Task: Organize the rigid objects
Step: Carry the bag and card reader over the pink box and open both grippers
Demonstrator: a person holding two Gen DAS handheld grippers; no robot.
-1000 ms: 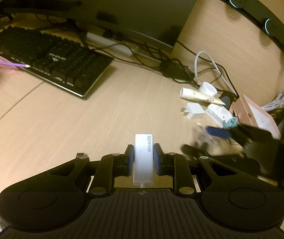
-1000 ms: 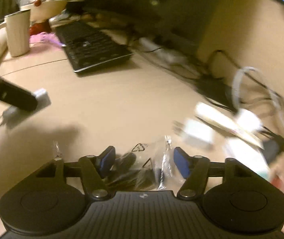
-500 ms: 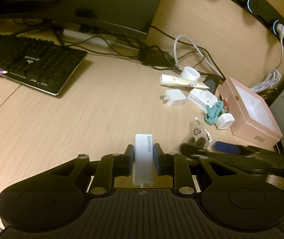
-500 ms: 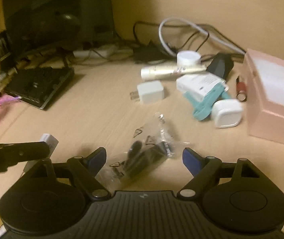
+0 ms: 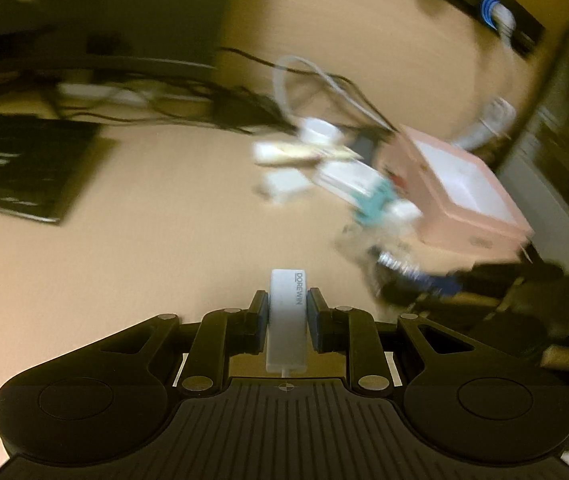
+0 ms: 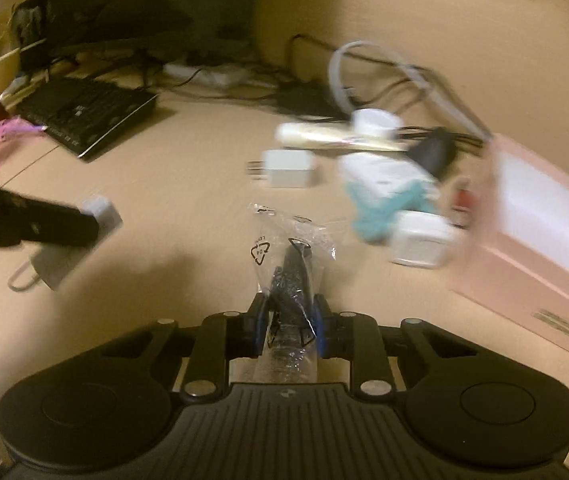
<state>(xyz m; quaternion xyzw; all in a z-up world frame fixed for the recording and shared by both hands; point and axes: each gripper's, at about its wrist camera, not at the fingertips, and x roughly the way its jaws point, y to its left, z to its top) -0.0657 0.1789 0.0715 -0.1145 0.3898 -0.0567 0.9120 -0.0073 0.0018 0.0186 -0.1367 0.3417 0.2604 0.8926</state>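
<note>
Low in the centre of the left wrist view, the left gripper [image 5: 287, 312] is clamped on a slim white plastic block [image 5: 286, 320] with rounded edges, printed lettering up one side and a thin tail at its near end; the blue pads press both flanks. Only the right wrist view shows that block from outside, at the left edge of the frame, pinched between dark fingers with a small loop hanging below it. There the right gripper [image 6: 287, 318] has just closed its jaws tight onto a crinkly clear plastic bag [image 6: 290, 264] bearing a recycling triangle, with dark slender contents inside; the bag juts up the frame from between the pads. In the left wrist view the same bag is only a smeared glint at right of centre. Both views, heavily blurred, show a pale wood-grain desk [image 6: 188, 216] and, at the right of the frame, an open pink box [image 6: 540, 236] with a white lining. Beside the box lies a cluster: a white cube charger [image 6: 288, 168], a cream tube [image 6: 336, 134], a teal clip [image 6: 384, 212]. The right view alone resolves the black keyboard [image 6: 88, 114] at upper left.
</note>
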